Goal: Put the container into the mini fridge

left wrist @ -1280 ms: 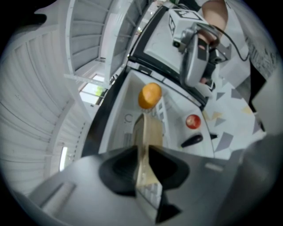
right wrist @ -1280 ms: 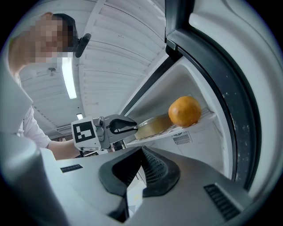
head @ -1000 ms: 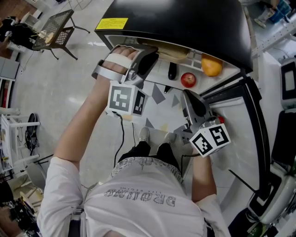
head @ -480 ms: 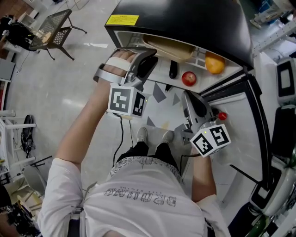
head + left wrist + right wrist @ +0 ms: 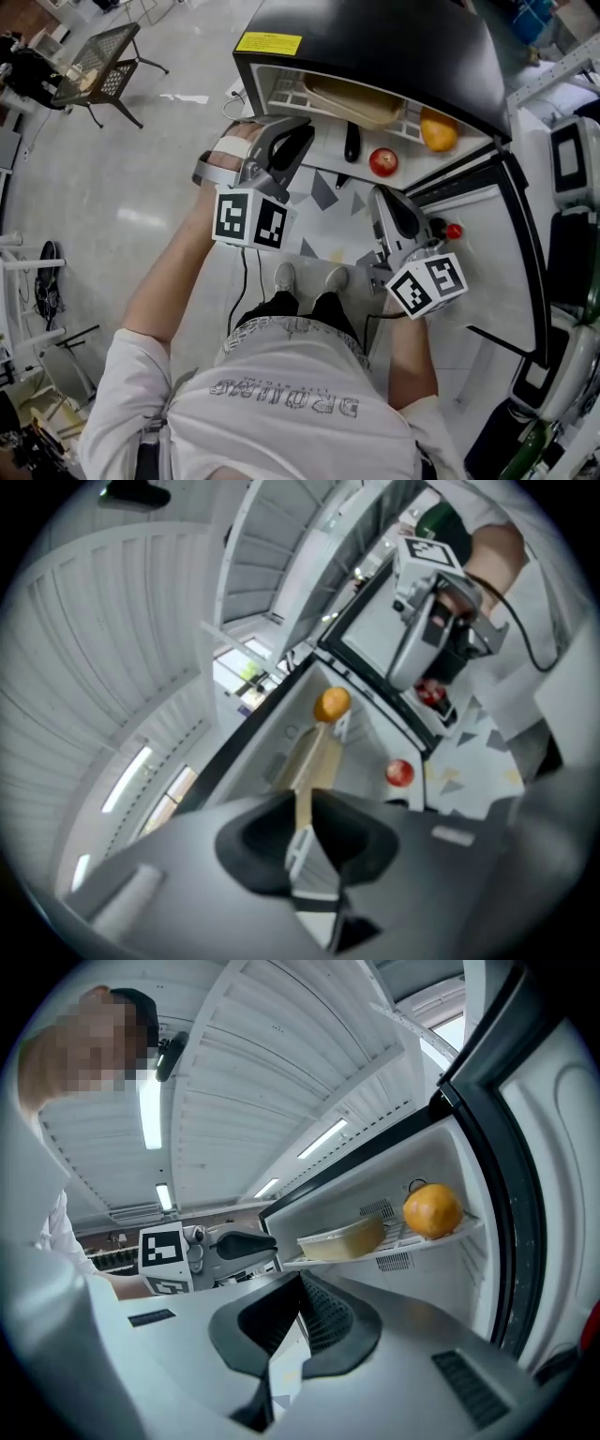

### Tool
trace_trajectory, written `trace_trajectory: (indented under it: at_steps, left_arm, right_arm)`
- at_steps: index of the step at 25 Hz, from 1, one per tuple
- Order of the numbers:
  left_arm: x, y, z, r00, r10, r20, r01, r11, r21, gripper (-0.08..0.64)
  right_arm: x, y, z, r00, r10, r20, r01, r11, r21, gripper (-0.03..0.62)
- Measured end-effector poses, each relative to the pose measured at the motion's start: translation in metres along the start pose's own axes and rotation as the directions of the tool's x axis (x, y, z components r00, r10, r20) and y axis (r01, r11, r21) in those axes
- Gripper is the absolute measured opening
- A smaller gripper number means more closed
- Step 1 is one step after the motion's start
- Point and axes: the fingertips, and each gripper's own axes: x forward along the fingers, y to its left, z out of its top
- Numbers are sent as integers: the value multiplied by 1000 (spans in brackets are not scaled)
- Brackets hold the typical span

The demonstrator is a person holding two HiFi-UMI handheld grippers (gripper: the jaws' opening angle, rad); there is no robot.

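Container (image 5: 354, 101) is sitting on the wire shelf (image 5: 405, 120) inside the mini fridge (image 5: 375, 37), just beside the orange (image 5: 436, 133), so prob done imo. I'm holding left gripper (image 5: 296, 133) & right gripper (image 5: 386, 199) outside, both empty w/ jaws pressed together. Counting 1 container, 1 orange, 1 apple (image 5: 382, 162).

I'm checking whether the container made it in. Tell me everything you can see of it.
The container is a shallow, oblong tub, pale yellowish and plastic-looking, with a lighter rim. It lies flat on the white wire shelf inside the open mini fridge, beside the orange but apart from it. Only the shelf touches it.
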Motion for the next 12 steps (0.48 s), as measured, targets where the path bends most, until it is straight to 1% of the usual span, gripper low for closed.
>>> trace_trajectory:
  at_steps: [6, 12]
  left_arm:
    - [-14, -1, -5, 999, 14, 44, -8, 992, -126, 28]
    - [-22, -5, -14, 997, 0, 73, 19, 964, -266, 11]
  right_arm:
    - [3, 7, 2, 1000, -21, 5, 21, 1000, -15, 0]
    - [8, 13, 5, 999, -35, 12, 35, 999, -22, 0]
